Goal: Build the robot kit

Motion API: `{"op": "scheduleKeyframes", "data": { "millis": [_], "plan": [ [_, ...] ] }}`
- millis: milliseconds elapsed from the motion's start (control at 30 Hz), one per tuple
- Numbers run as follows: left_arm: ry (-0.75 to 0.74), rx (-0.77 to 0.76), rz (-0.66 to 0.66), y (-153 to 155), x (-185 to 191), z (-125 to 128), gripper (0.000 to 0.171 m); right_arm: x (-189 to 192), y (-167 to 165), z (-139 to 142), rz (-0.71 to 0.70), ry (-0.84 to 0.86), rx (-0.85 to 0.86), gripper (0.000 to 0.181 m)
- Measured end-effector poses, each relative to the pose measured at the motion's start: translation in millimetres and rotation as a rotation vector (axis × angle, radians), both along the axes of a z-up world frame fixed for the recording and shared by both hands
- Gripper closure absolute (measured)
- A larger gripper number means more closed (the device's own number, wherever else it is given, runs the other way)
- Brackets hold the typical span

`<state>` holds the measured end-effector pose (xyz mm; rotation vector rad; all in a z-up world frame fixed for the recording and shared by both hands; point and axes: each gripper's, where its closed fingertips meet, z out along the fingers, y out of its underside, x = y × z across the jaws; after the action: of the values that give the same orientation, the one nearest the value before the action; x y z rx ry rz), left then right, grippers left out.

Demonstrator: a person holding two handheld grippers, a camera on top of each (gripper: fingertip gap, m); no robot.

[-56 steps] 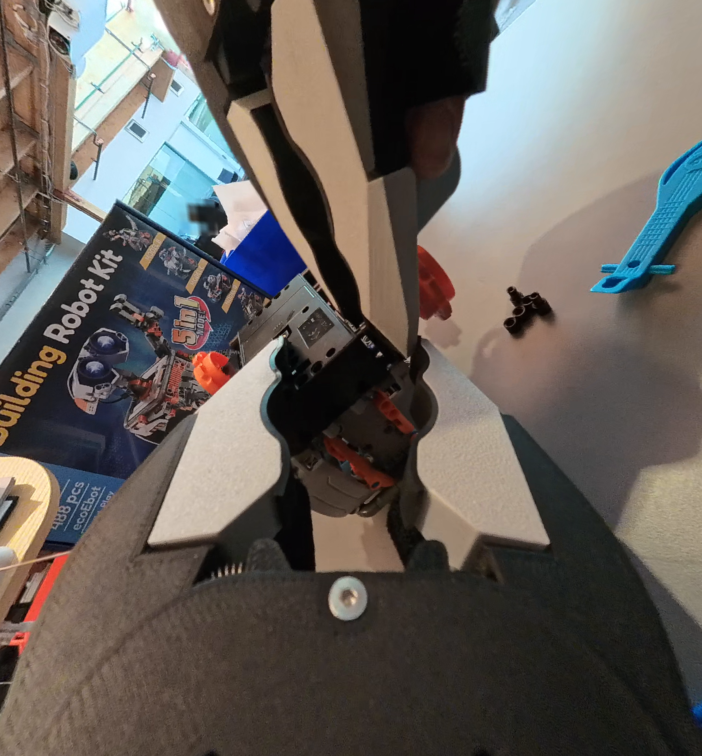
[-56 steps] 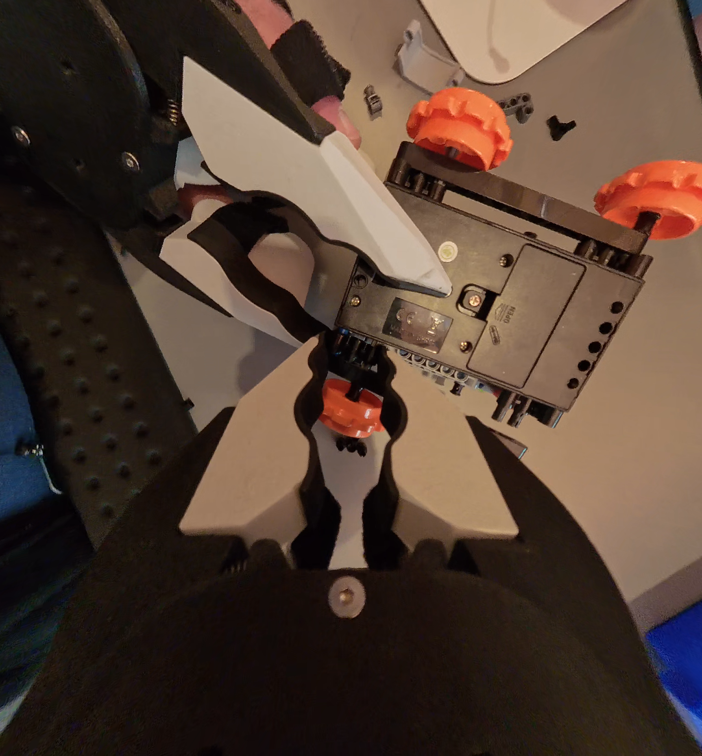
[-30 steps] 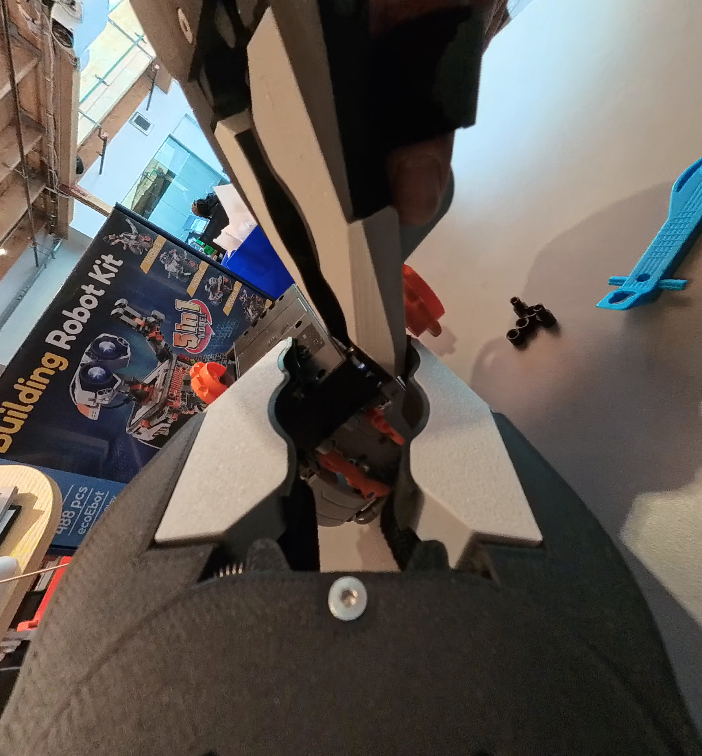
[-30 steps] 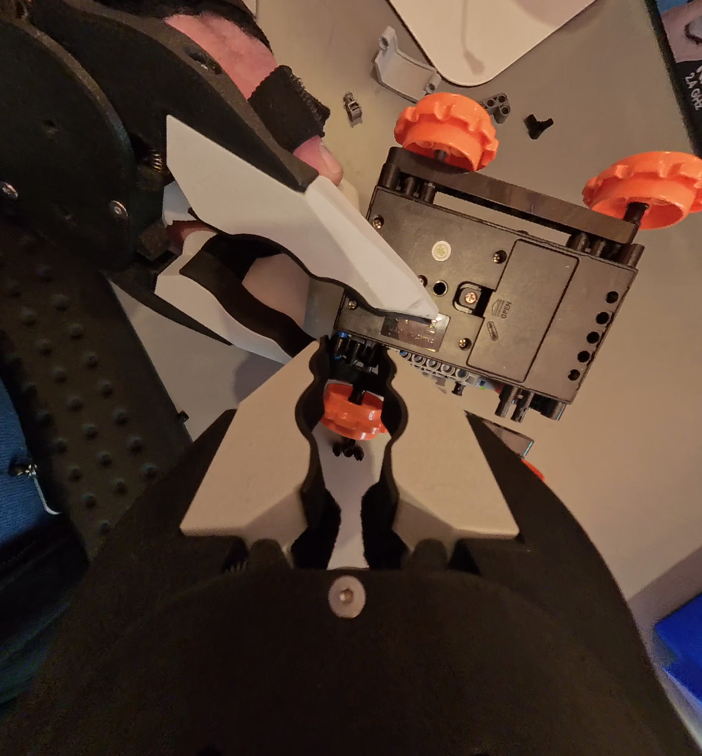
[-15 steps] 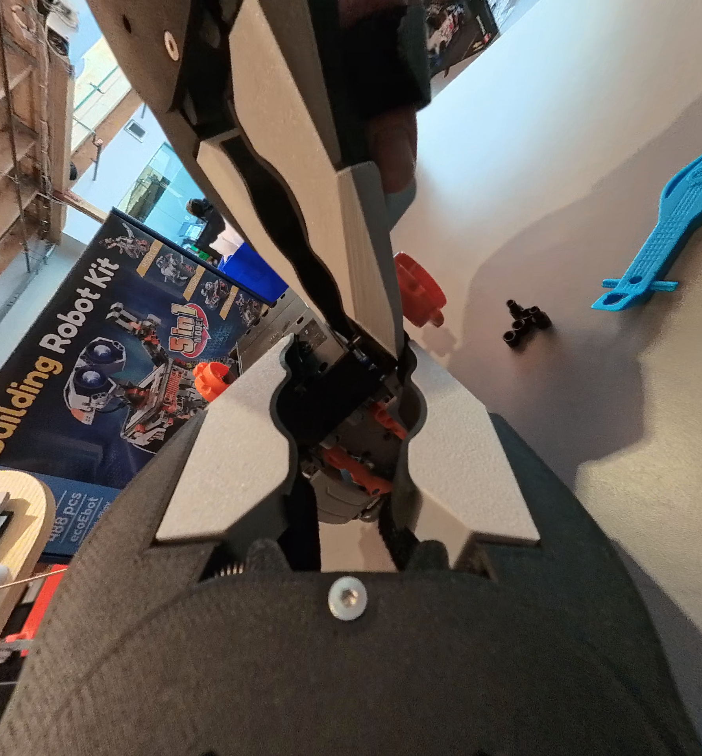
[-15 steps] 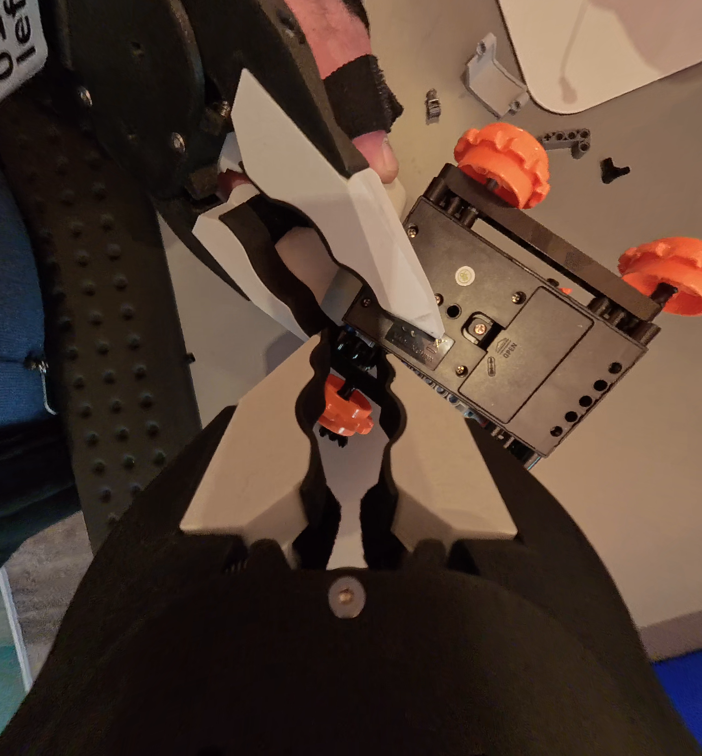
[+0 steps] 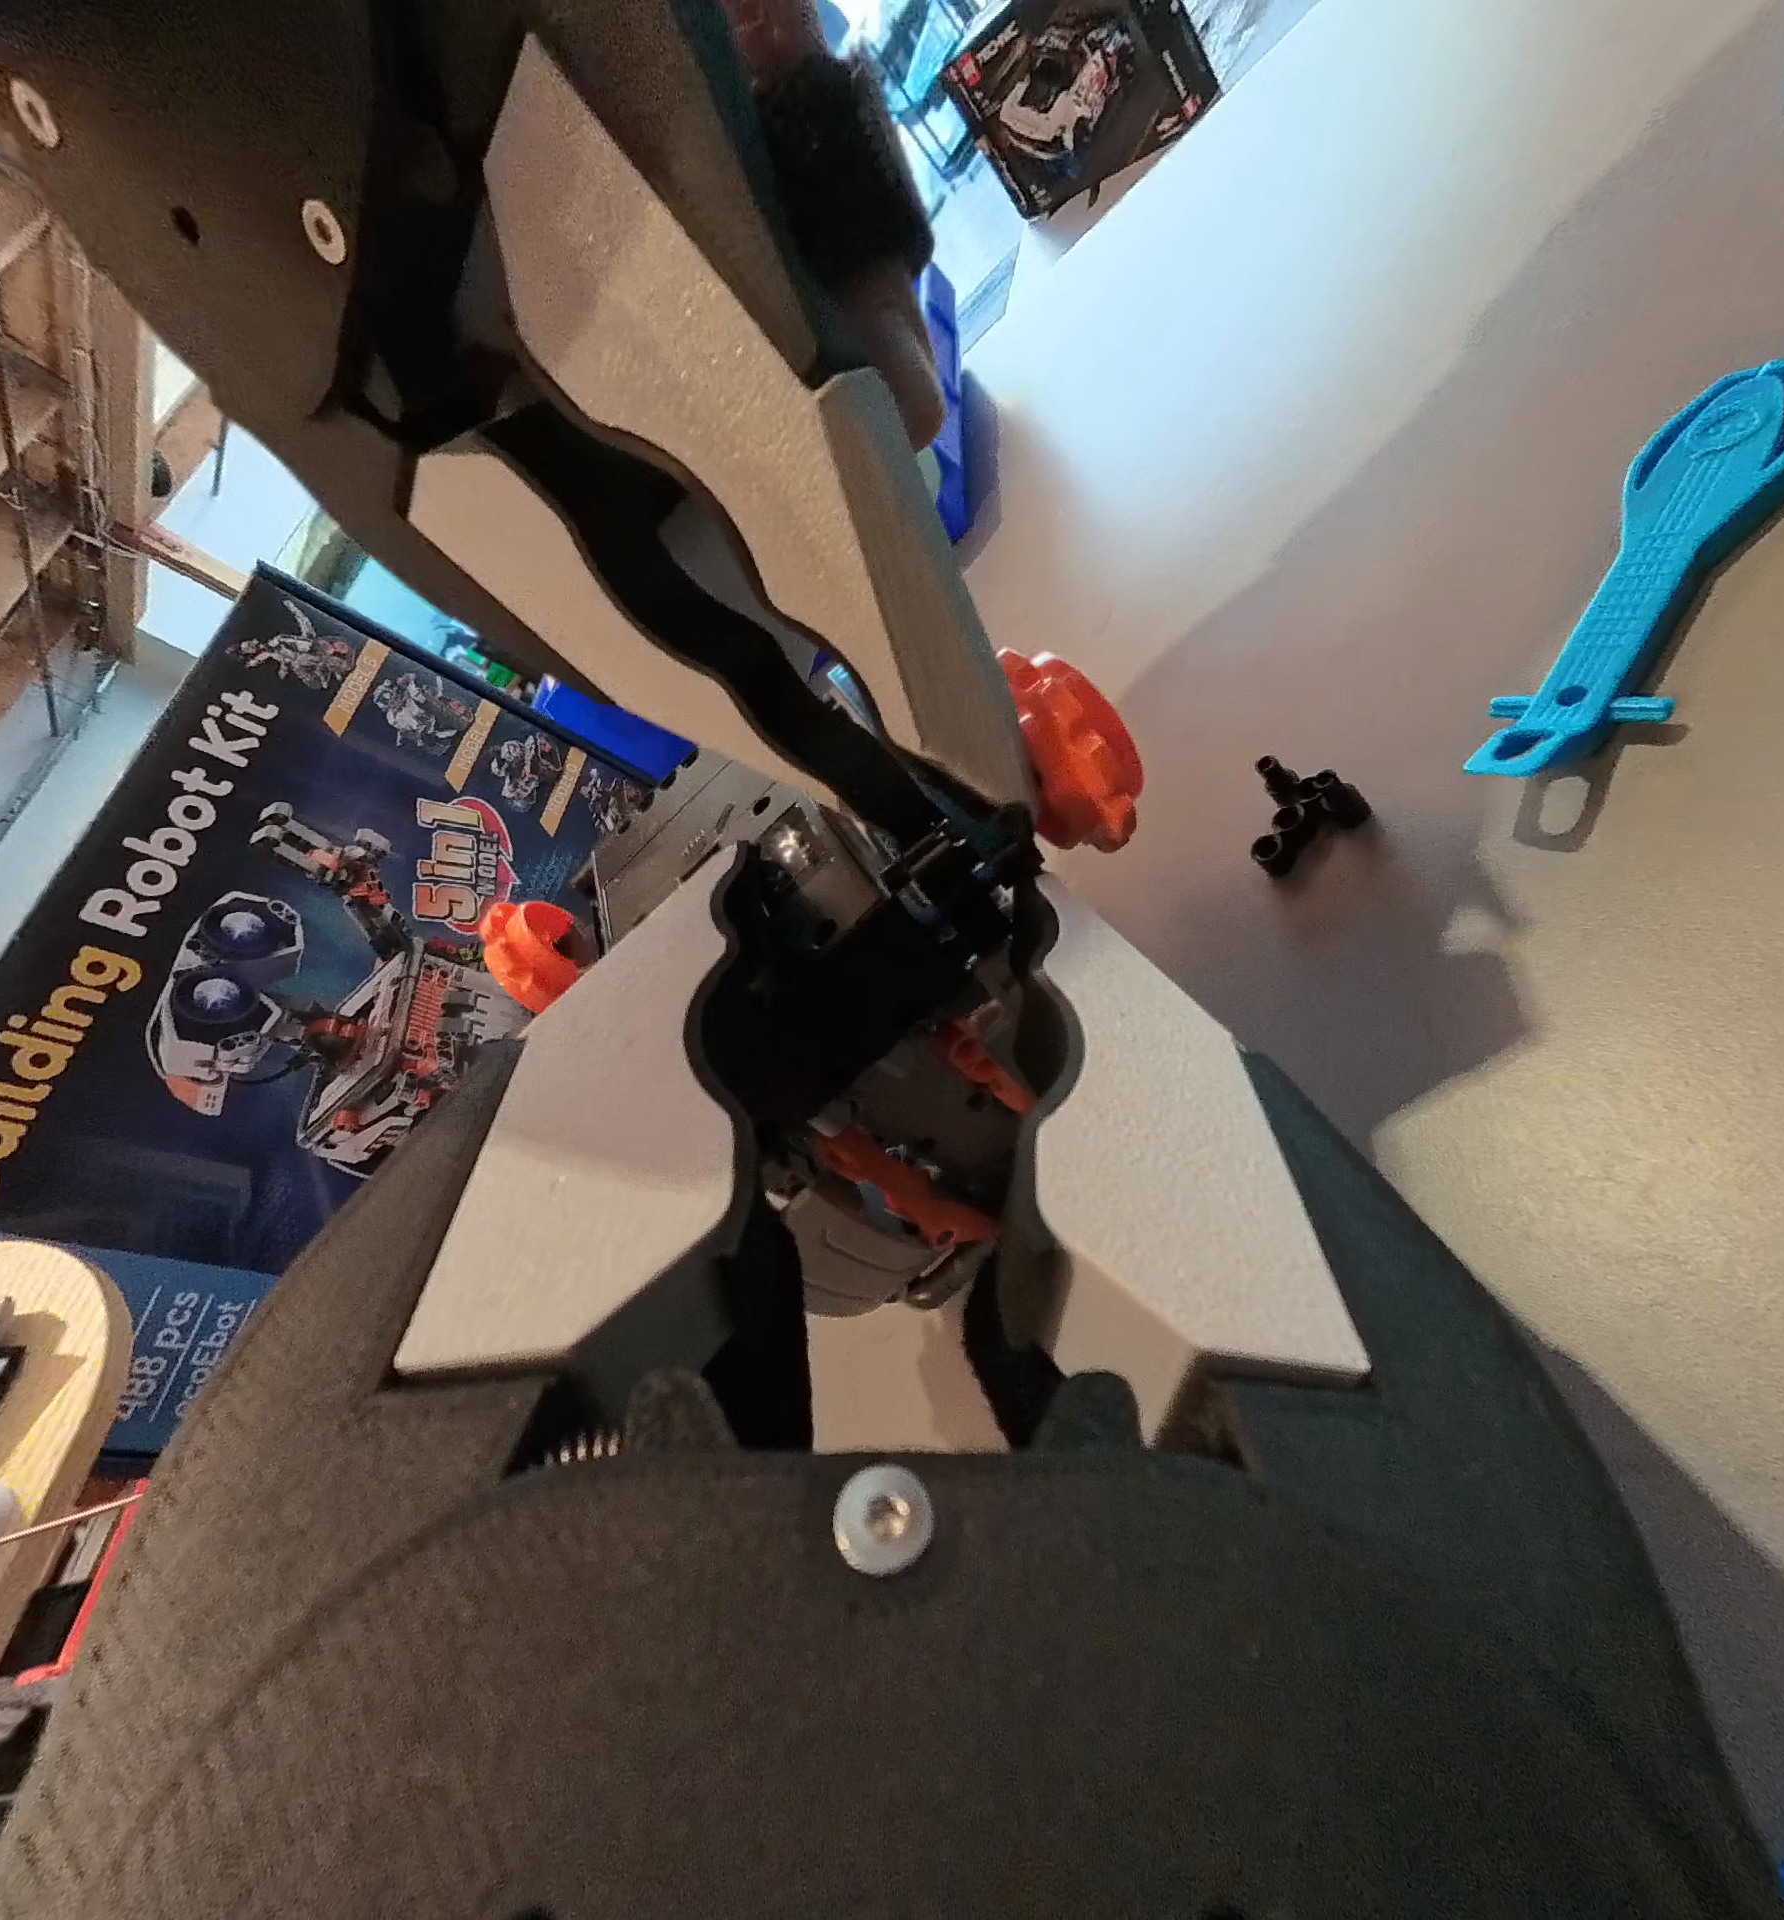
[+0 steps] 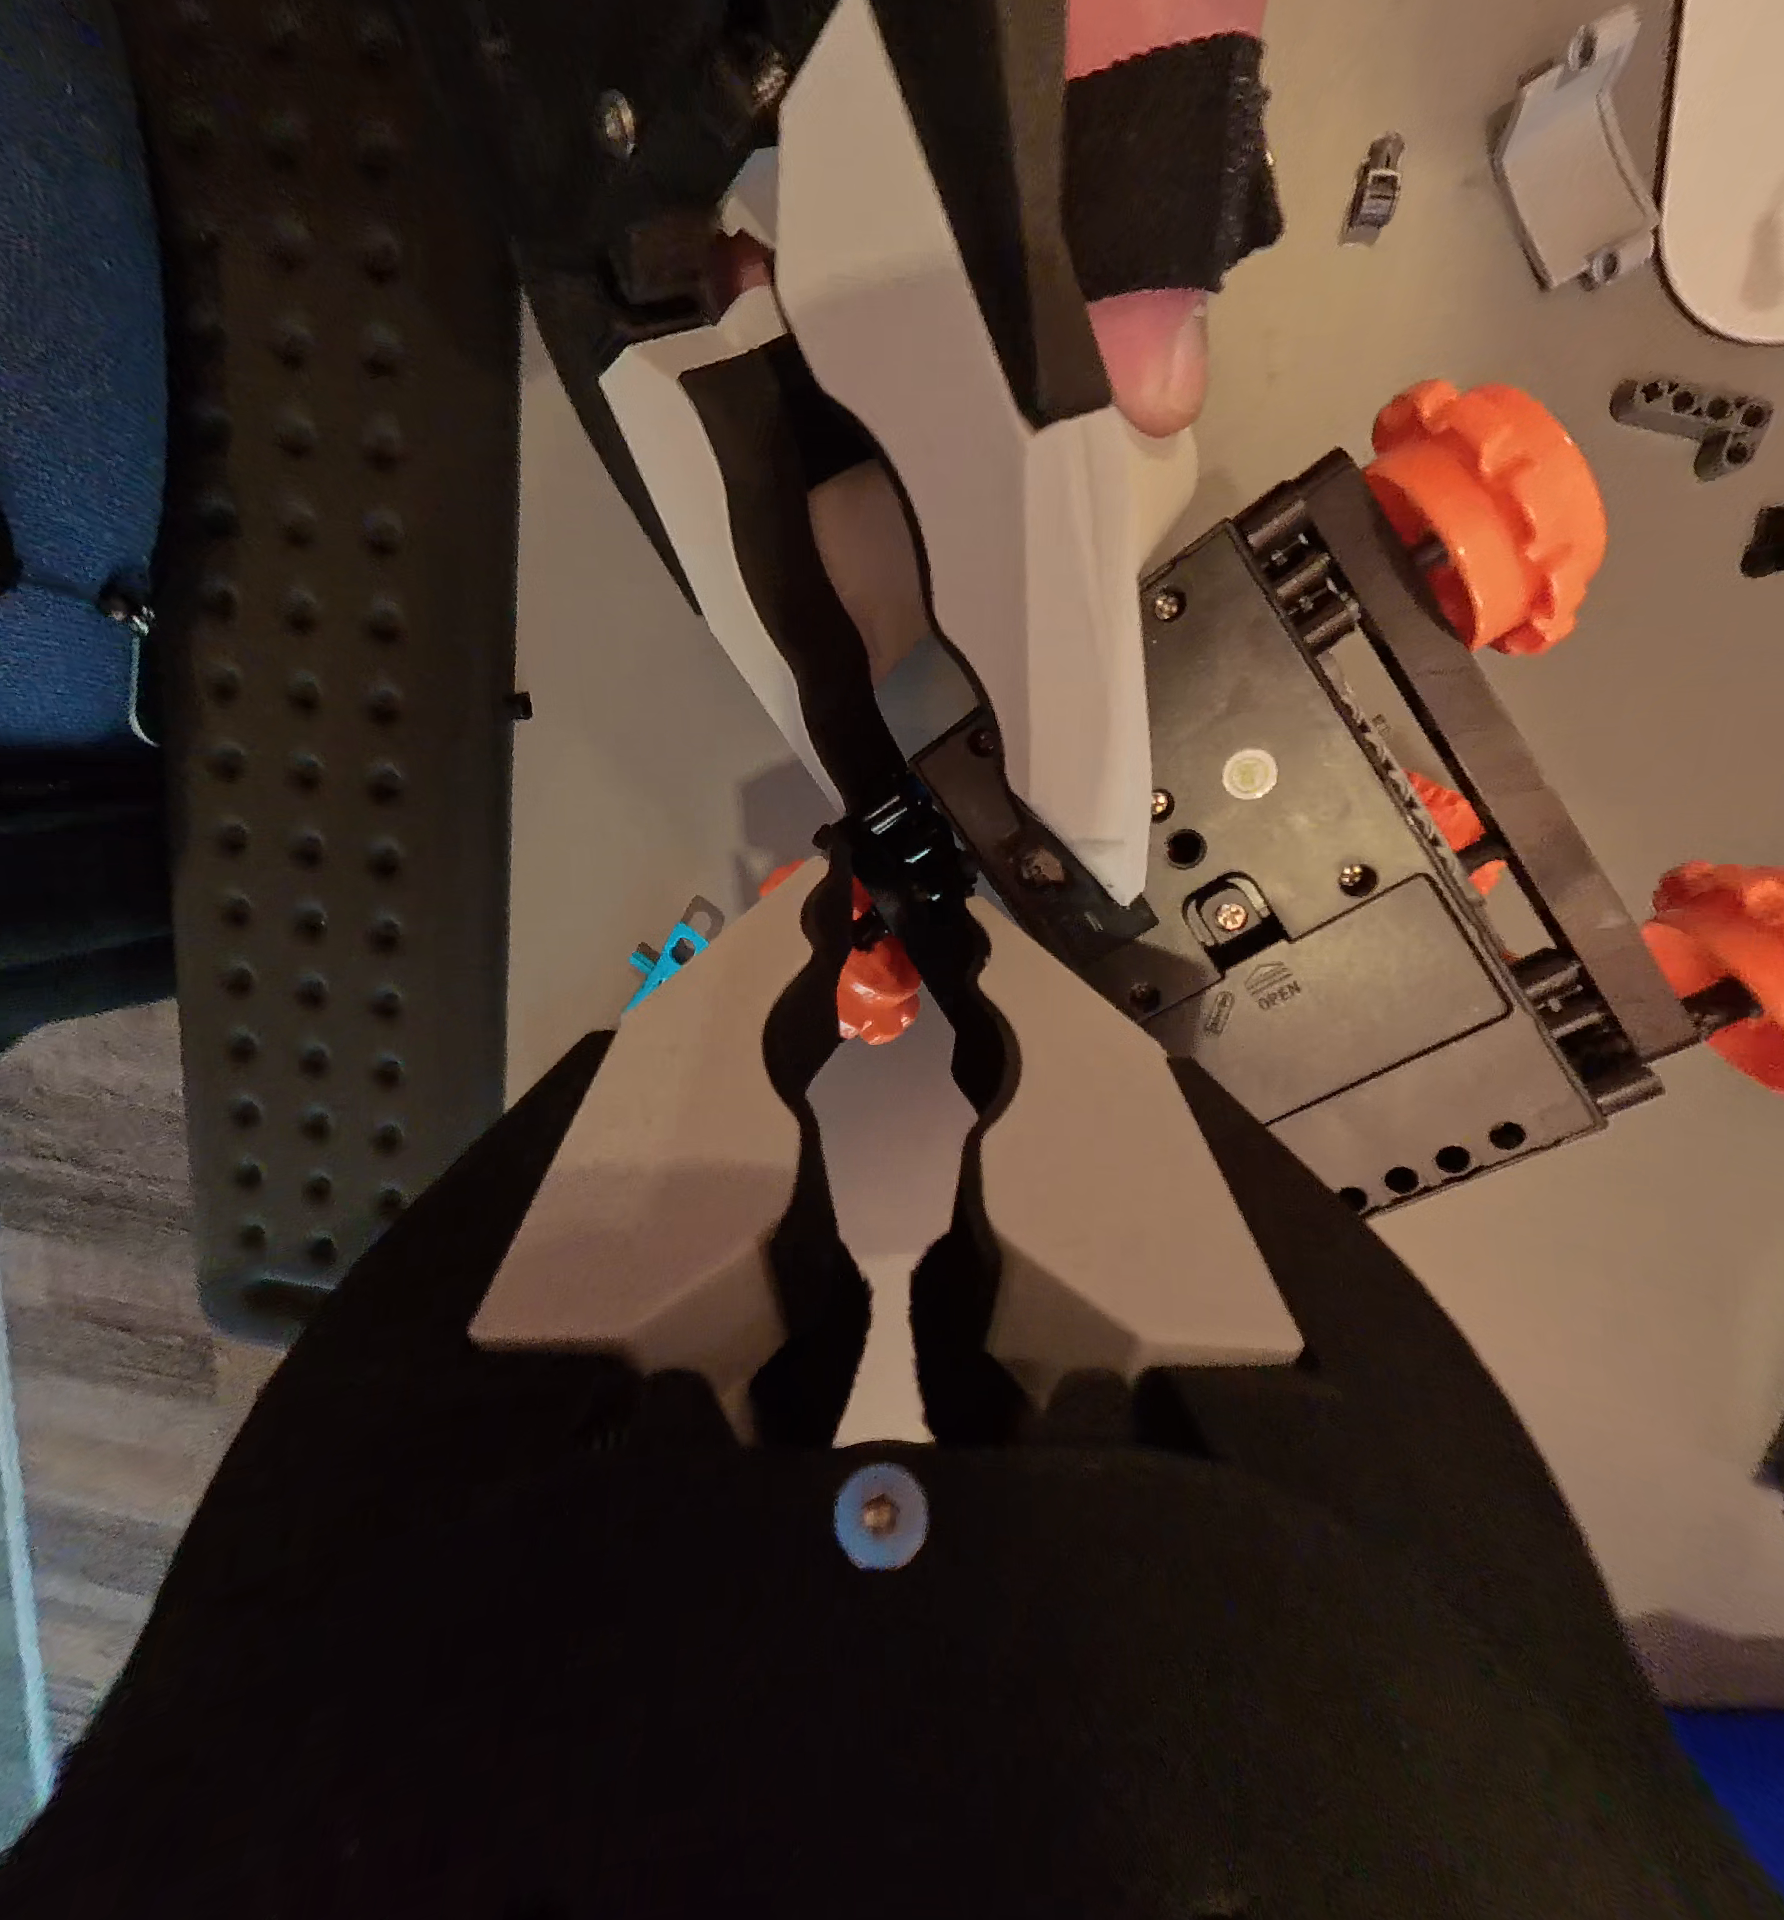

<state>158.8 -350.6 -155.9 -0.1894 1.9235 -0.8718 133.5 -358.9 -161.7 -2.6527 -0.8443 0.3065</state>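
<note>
Two grippers on one black motor block [image 8: 1366, 894]: left gripper [image 7: 883, 997] clamped on block's end, right gripper [image 8: 893, 935] pinched on small black axle w/ orange wheel [image 8: 872, 992]. Held above grey table [image 8: 1490, 1455]. Risk, prob: twisting apart could pop wheel off, drop block.

Left gripper [image 7: 883, 935] around black module [image 7: 815, 997]

blue flat tool [image 7: 1657, 582] on table | black connector [image 7: 1309, 816] nearby | kit box [image 7: 244, 935] standing left
</note>
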Motion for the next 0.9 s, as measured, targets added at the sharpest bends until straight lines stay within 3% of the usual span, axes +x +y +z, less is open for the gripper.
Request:
{"op": "scheduleKeyframes", "data": {
  "millis": [567, 900],
  "plan": [
    [0.011, -0.017, -0.065, -3.6, -4.1, -0.2, 0.12, -4.5, -8.4, 2.8, 0.258, 0.1, -0.102, 0.176],
    [0.029, -0.039, -0.075, -0.1, -4.8, 1.9, 0.121, -5.3, -3.5, 6.7, 0.031, 0.241, -0.06, 0.173]
  ]
}}
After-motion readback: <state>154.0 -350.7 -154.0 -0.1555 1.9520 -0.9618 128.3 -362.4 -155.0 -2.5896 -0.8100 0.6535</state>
